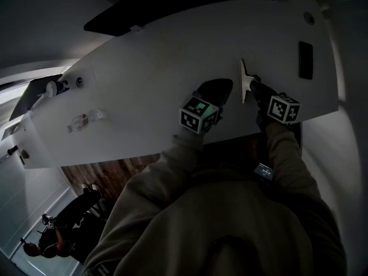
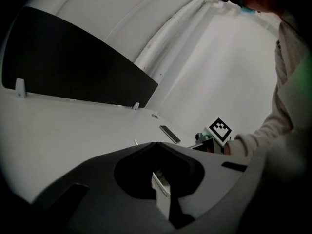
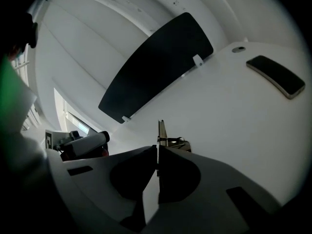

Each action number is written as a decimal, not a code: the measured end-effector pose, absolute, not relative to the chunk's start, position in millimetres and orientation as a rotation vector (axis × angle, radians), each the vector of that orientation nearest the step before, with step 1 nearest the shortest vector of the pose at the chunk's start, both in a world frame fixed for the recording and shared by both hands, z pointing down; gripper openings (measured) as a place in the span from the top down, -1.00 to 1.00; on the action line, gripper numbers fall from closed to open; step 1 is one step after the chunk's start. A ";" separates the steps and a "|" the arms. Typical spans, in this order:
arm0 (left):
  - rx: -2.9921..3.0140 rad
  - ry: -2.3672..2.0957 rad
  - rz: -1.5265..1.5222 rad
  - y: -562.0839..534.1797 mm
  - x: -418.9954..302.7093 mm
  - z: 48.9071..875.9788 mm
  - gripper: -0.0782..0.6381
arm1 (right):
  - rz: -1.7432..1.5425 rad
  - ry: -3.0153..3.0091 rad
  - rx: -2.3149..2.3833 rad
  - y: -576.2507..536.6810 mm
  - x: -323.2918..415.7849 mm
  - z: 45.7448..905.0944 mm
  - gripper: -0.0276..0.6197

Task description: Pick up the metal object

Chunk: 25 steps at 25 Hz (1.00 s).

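Dim room, low light throughout. Large white table (image 1: 144,79), top matt and pale, filling most of the head view. Along its far edge, a dark divider panel (image 1: 172,7), upright and long with rounded corners, fixed by small white clips (image 2: 20,87). Near the table's far corner, a round cable hole (image 1: 309,17). Below the near edge, a narrow strip of brown wood-grain floor (image 1: 109,171). Behind the panel, plain white walls (image 2: 219,67), with a pale rounded moulding up the corner. At the left of the right gripper view, a bright window strip (image 3: 61,113), the only strong light. Lower left in the head view, a dark piece of furniture (image 1: 80,209), too dim to identify.
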<state>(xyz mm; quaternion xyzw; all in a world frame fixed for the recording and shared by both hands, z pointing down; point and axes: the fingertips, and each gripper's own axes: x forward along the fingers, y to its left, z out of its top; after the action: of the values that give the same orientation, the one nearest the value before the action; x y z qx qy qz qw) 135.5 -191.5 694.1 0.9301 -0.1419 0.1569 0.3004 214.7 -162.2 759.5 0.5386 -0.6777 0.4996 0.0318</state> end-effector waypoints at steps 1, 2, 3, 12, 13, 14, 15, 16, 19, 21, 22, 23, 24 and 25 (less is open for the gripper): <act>2.471 -0.381 0.414 -192.9 135.4 692.0 0.80 | 1.522 -2.098 1.651 -164.3 213.5 755.7 0.84; 2.475 -0.385 0.412 -194.5 135.3 689.6 0.80 | 1.514 -2.109 1.640 -165.7 212.0 752.3 0.84; 2.478 -0.392 0.410 -196.2 134.9 687.2 0.80 | 1.511 -2.119 1.633 -166.7 210.9 749.3 0.84; 2.519 -0.434 0.400 -207.9 130.0 658.5 0.80 | 1.438 -2.173 1.618 -188.5 207.7 717.0 0.84; 2.523 -0.445 0.398 -211.2 127.9 655.6 0.80 | 1.421 -2.186 1.619 -193.2 207.0 711.2 0.84; 2.527 -0.459 0.395 -215.5 124.8 652.5 0.80 | 1.397 -2.199 1.617 -198.6 205.5 704.8 0.84; 2.530 -0.476 0.391 -220.6 120.8 648.7 0.80 | 1.367 -2.213 1.611 -204.3 203.0 697.8 0.84; 2.534 -0.496 0.384 -226.4 116.3 643.5 0.80 | 1.329 -2.227 1.603 -210.1 199.7 690.3 0.84; 2.564 -0.558 0.347 -244.7 105.3 618.9 0.80 | 1.217 -2.274 1.575 -228.9 191.2 663.3 0.84; 2.590 -0.587 0.322 -253.4 98.2 601.8 0.80 | 1.170 -2.310 1.567 -240.9 185.7 643.3 0.84; 2.599 -0.601 0.314 -257.7 93.5 595.4 0.80 | 1.145 -2.328 1.562 -247.3 182.1 632.9 0.84; 2.604 -0.618 0.307 -262.4 87.8 590.1 0.80 | 1.118 -2.345 1.555 -254.1 177.9 622.1 0.84; 2.607 -0.638 0.299 -267.8 81.0 584.9 0.80 | 1.092 -2.364 1.545 -261.2 173.1 610.6 0.84; 2.608 -0.663 0.287 -274.0 73.7 578.6 0.80 | 1.068 -2.384 1.536 -268.4 168.2 598.4 0.84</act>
<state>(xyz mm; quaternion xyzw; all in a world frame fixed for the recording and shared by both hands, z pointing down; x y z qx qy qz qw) 73.7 -274.0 578.6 0.9409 -0.2393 0.1036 0.2161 168.2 -268.4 598.4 0.5060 -0.7856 0.3519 0.0556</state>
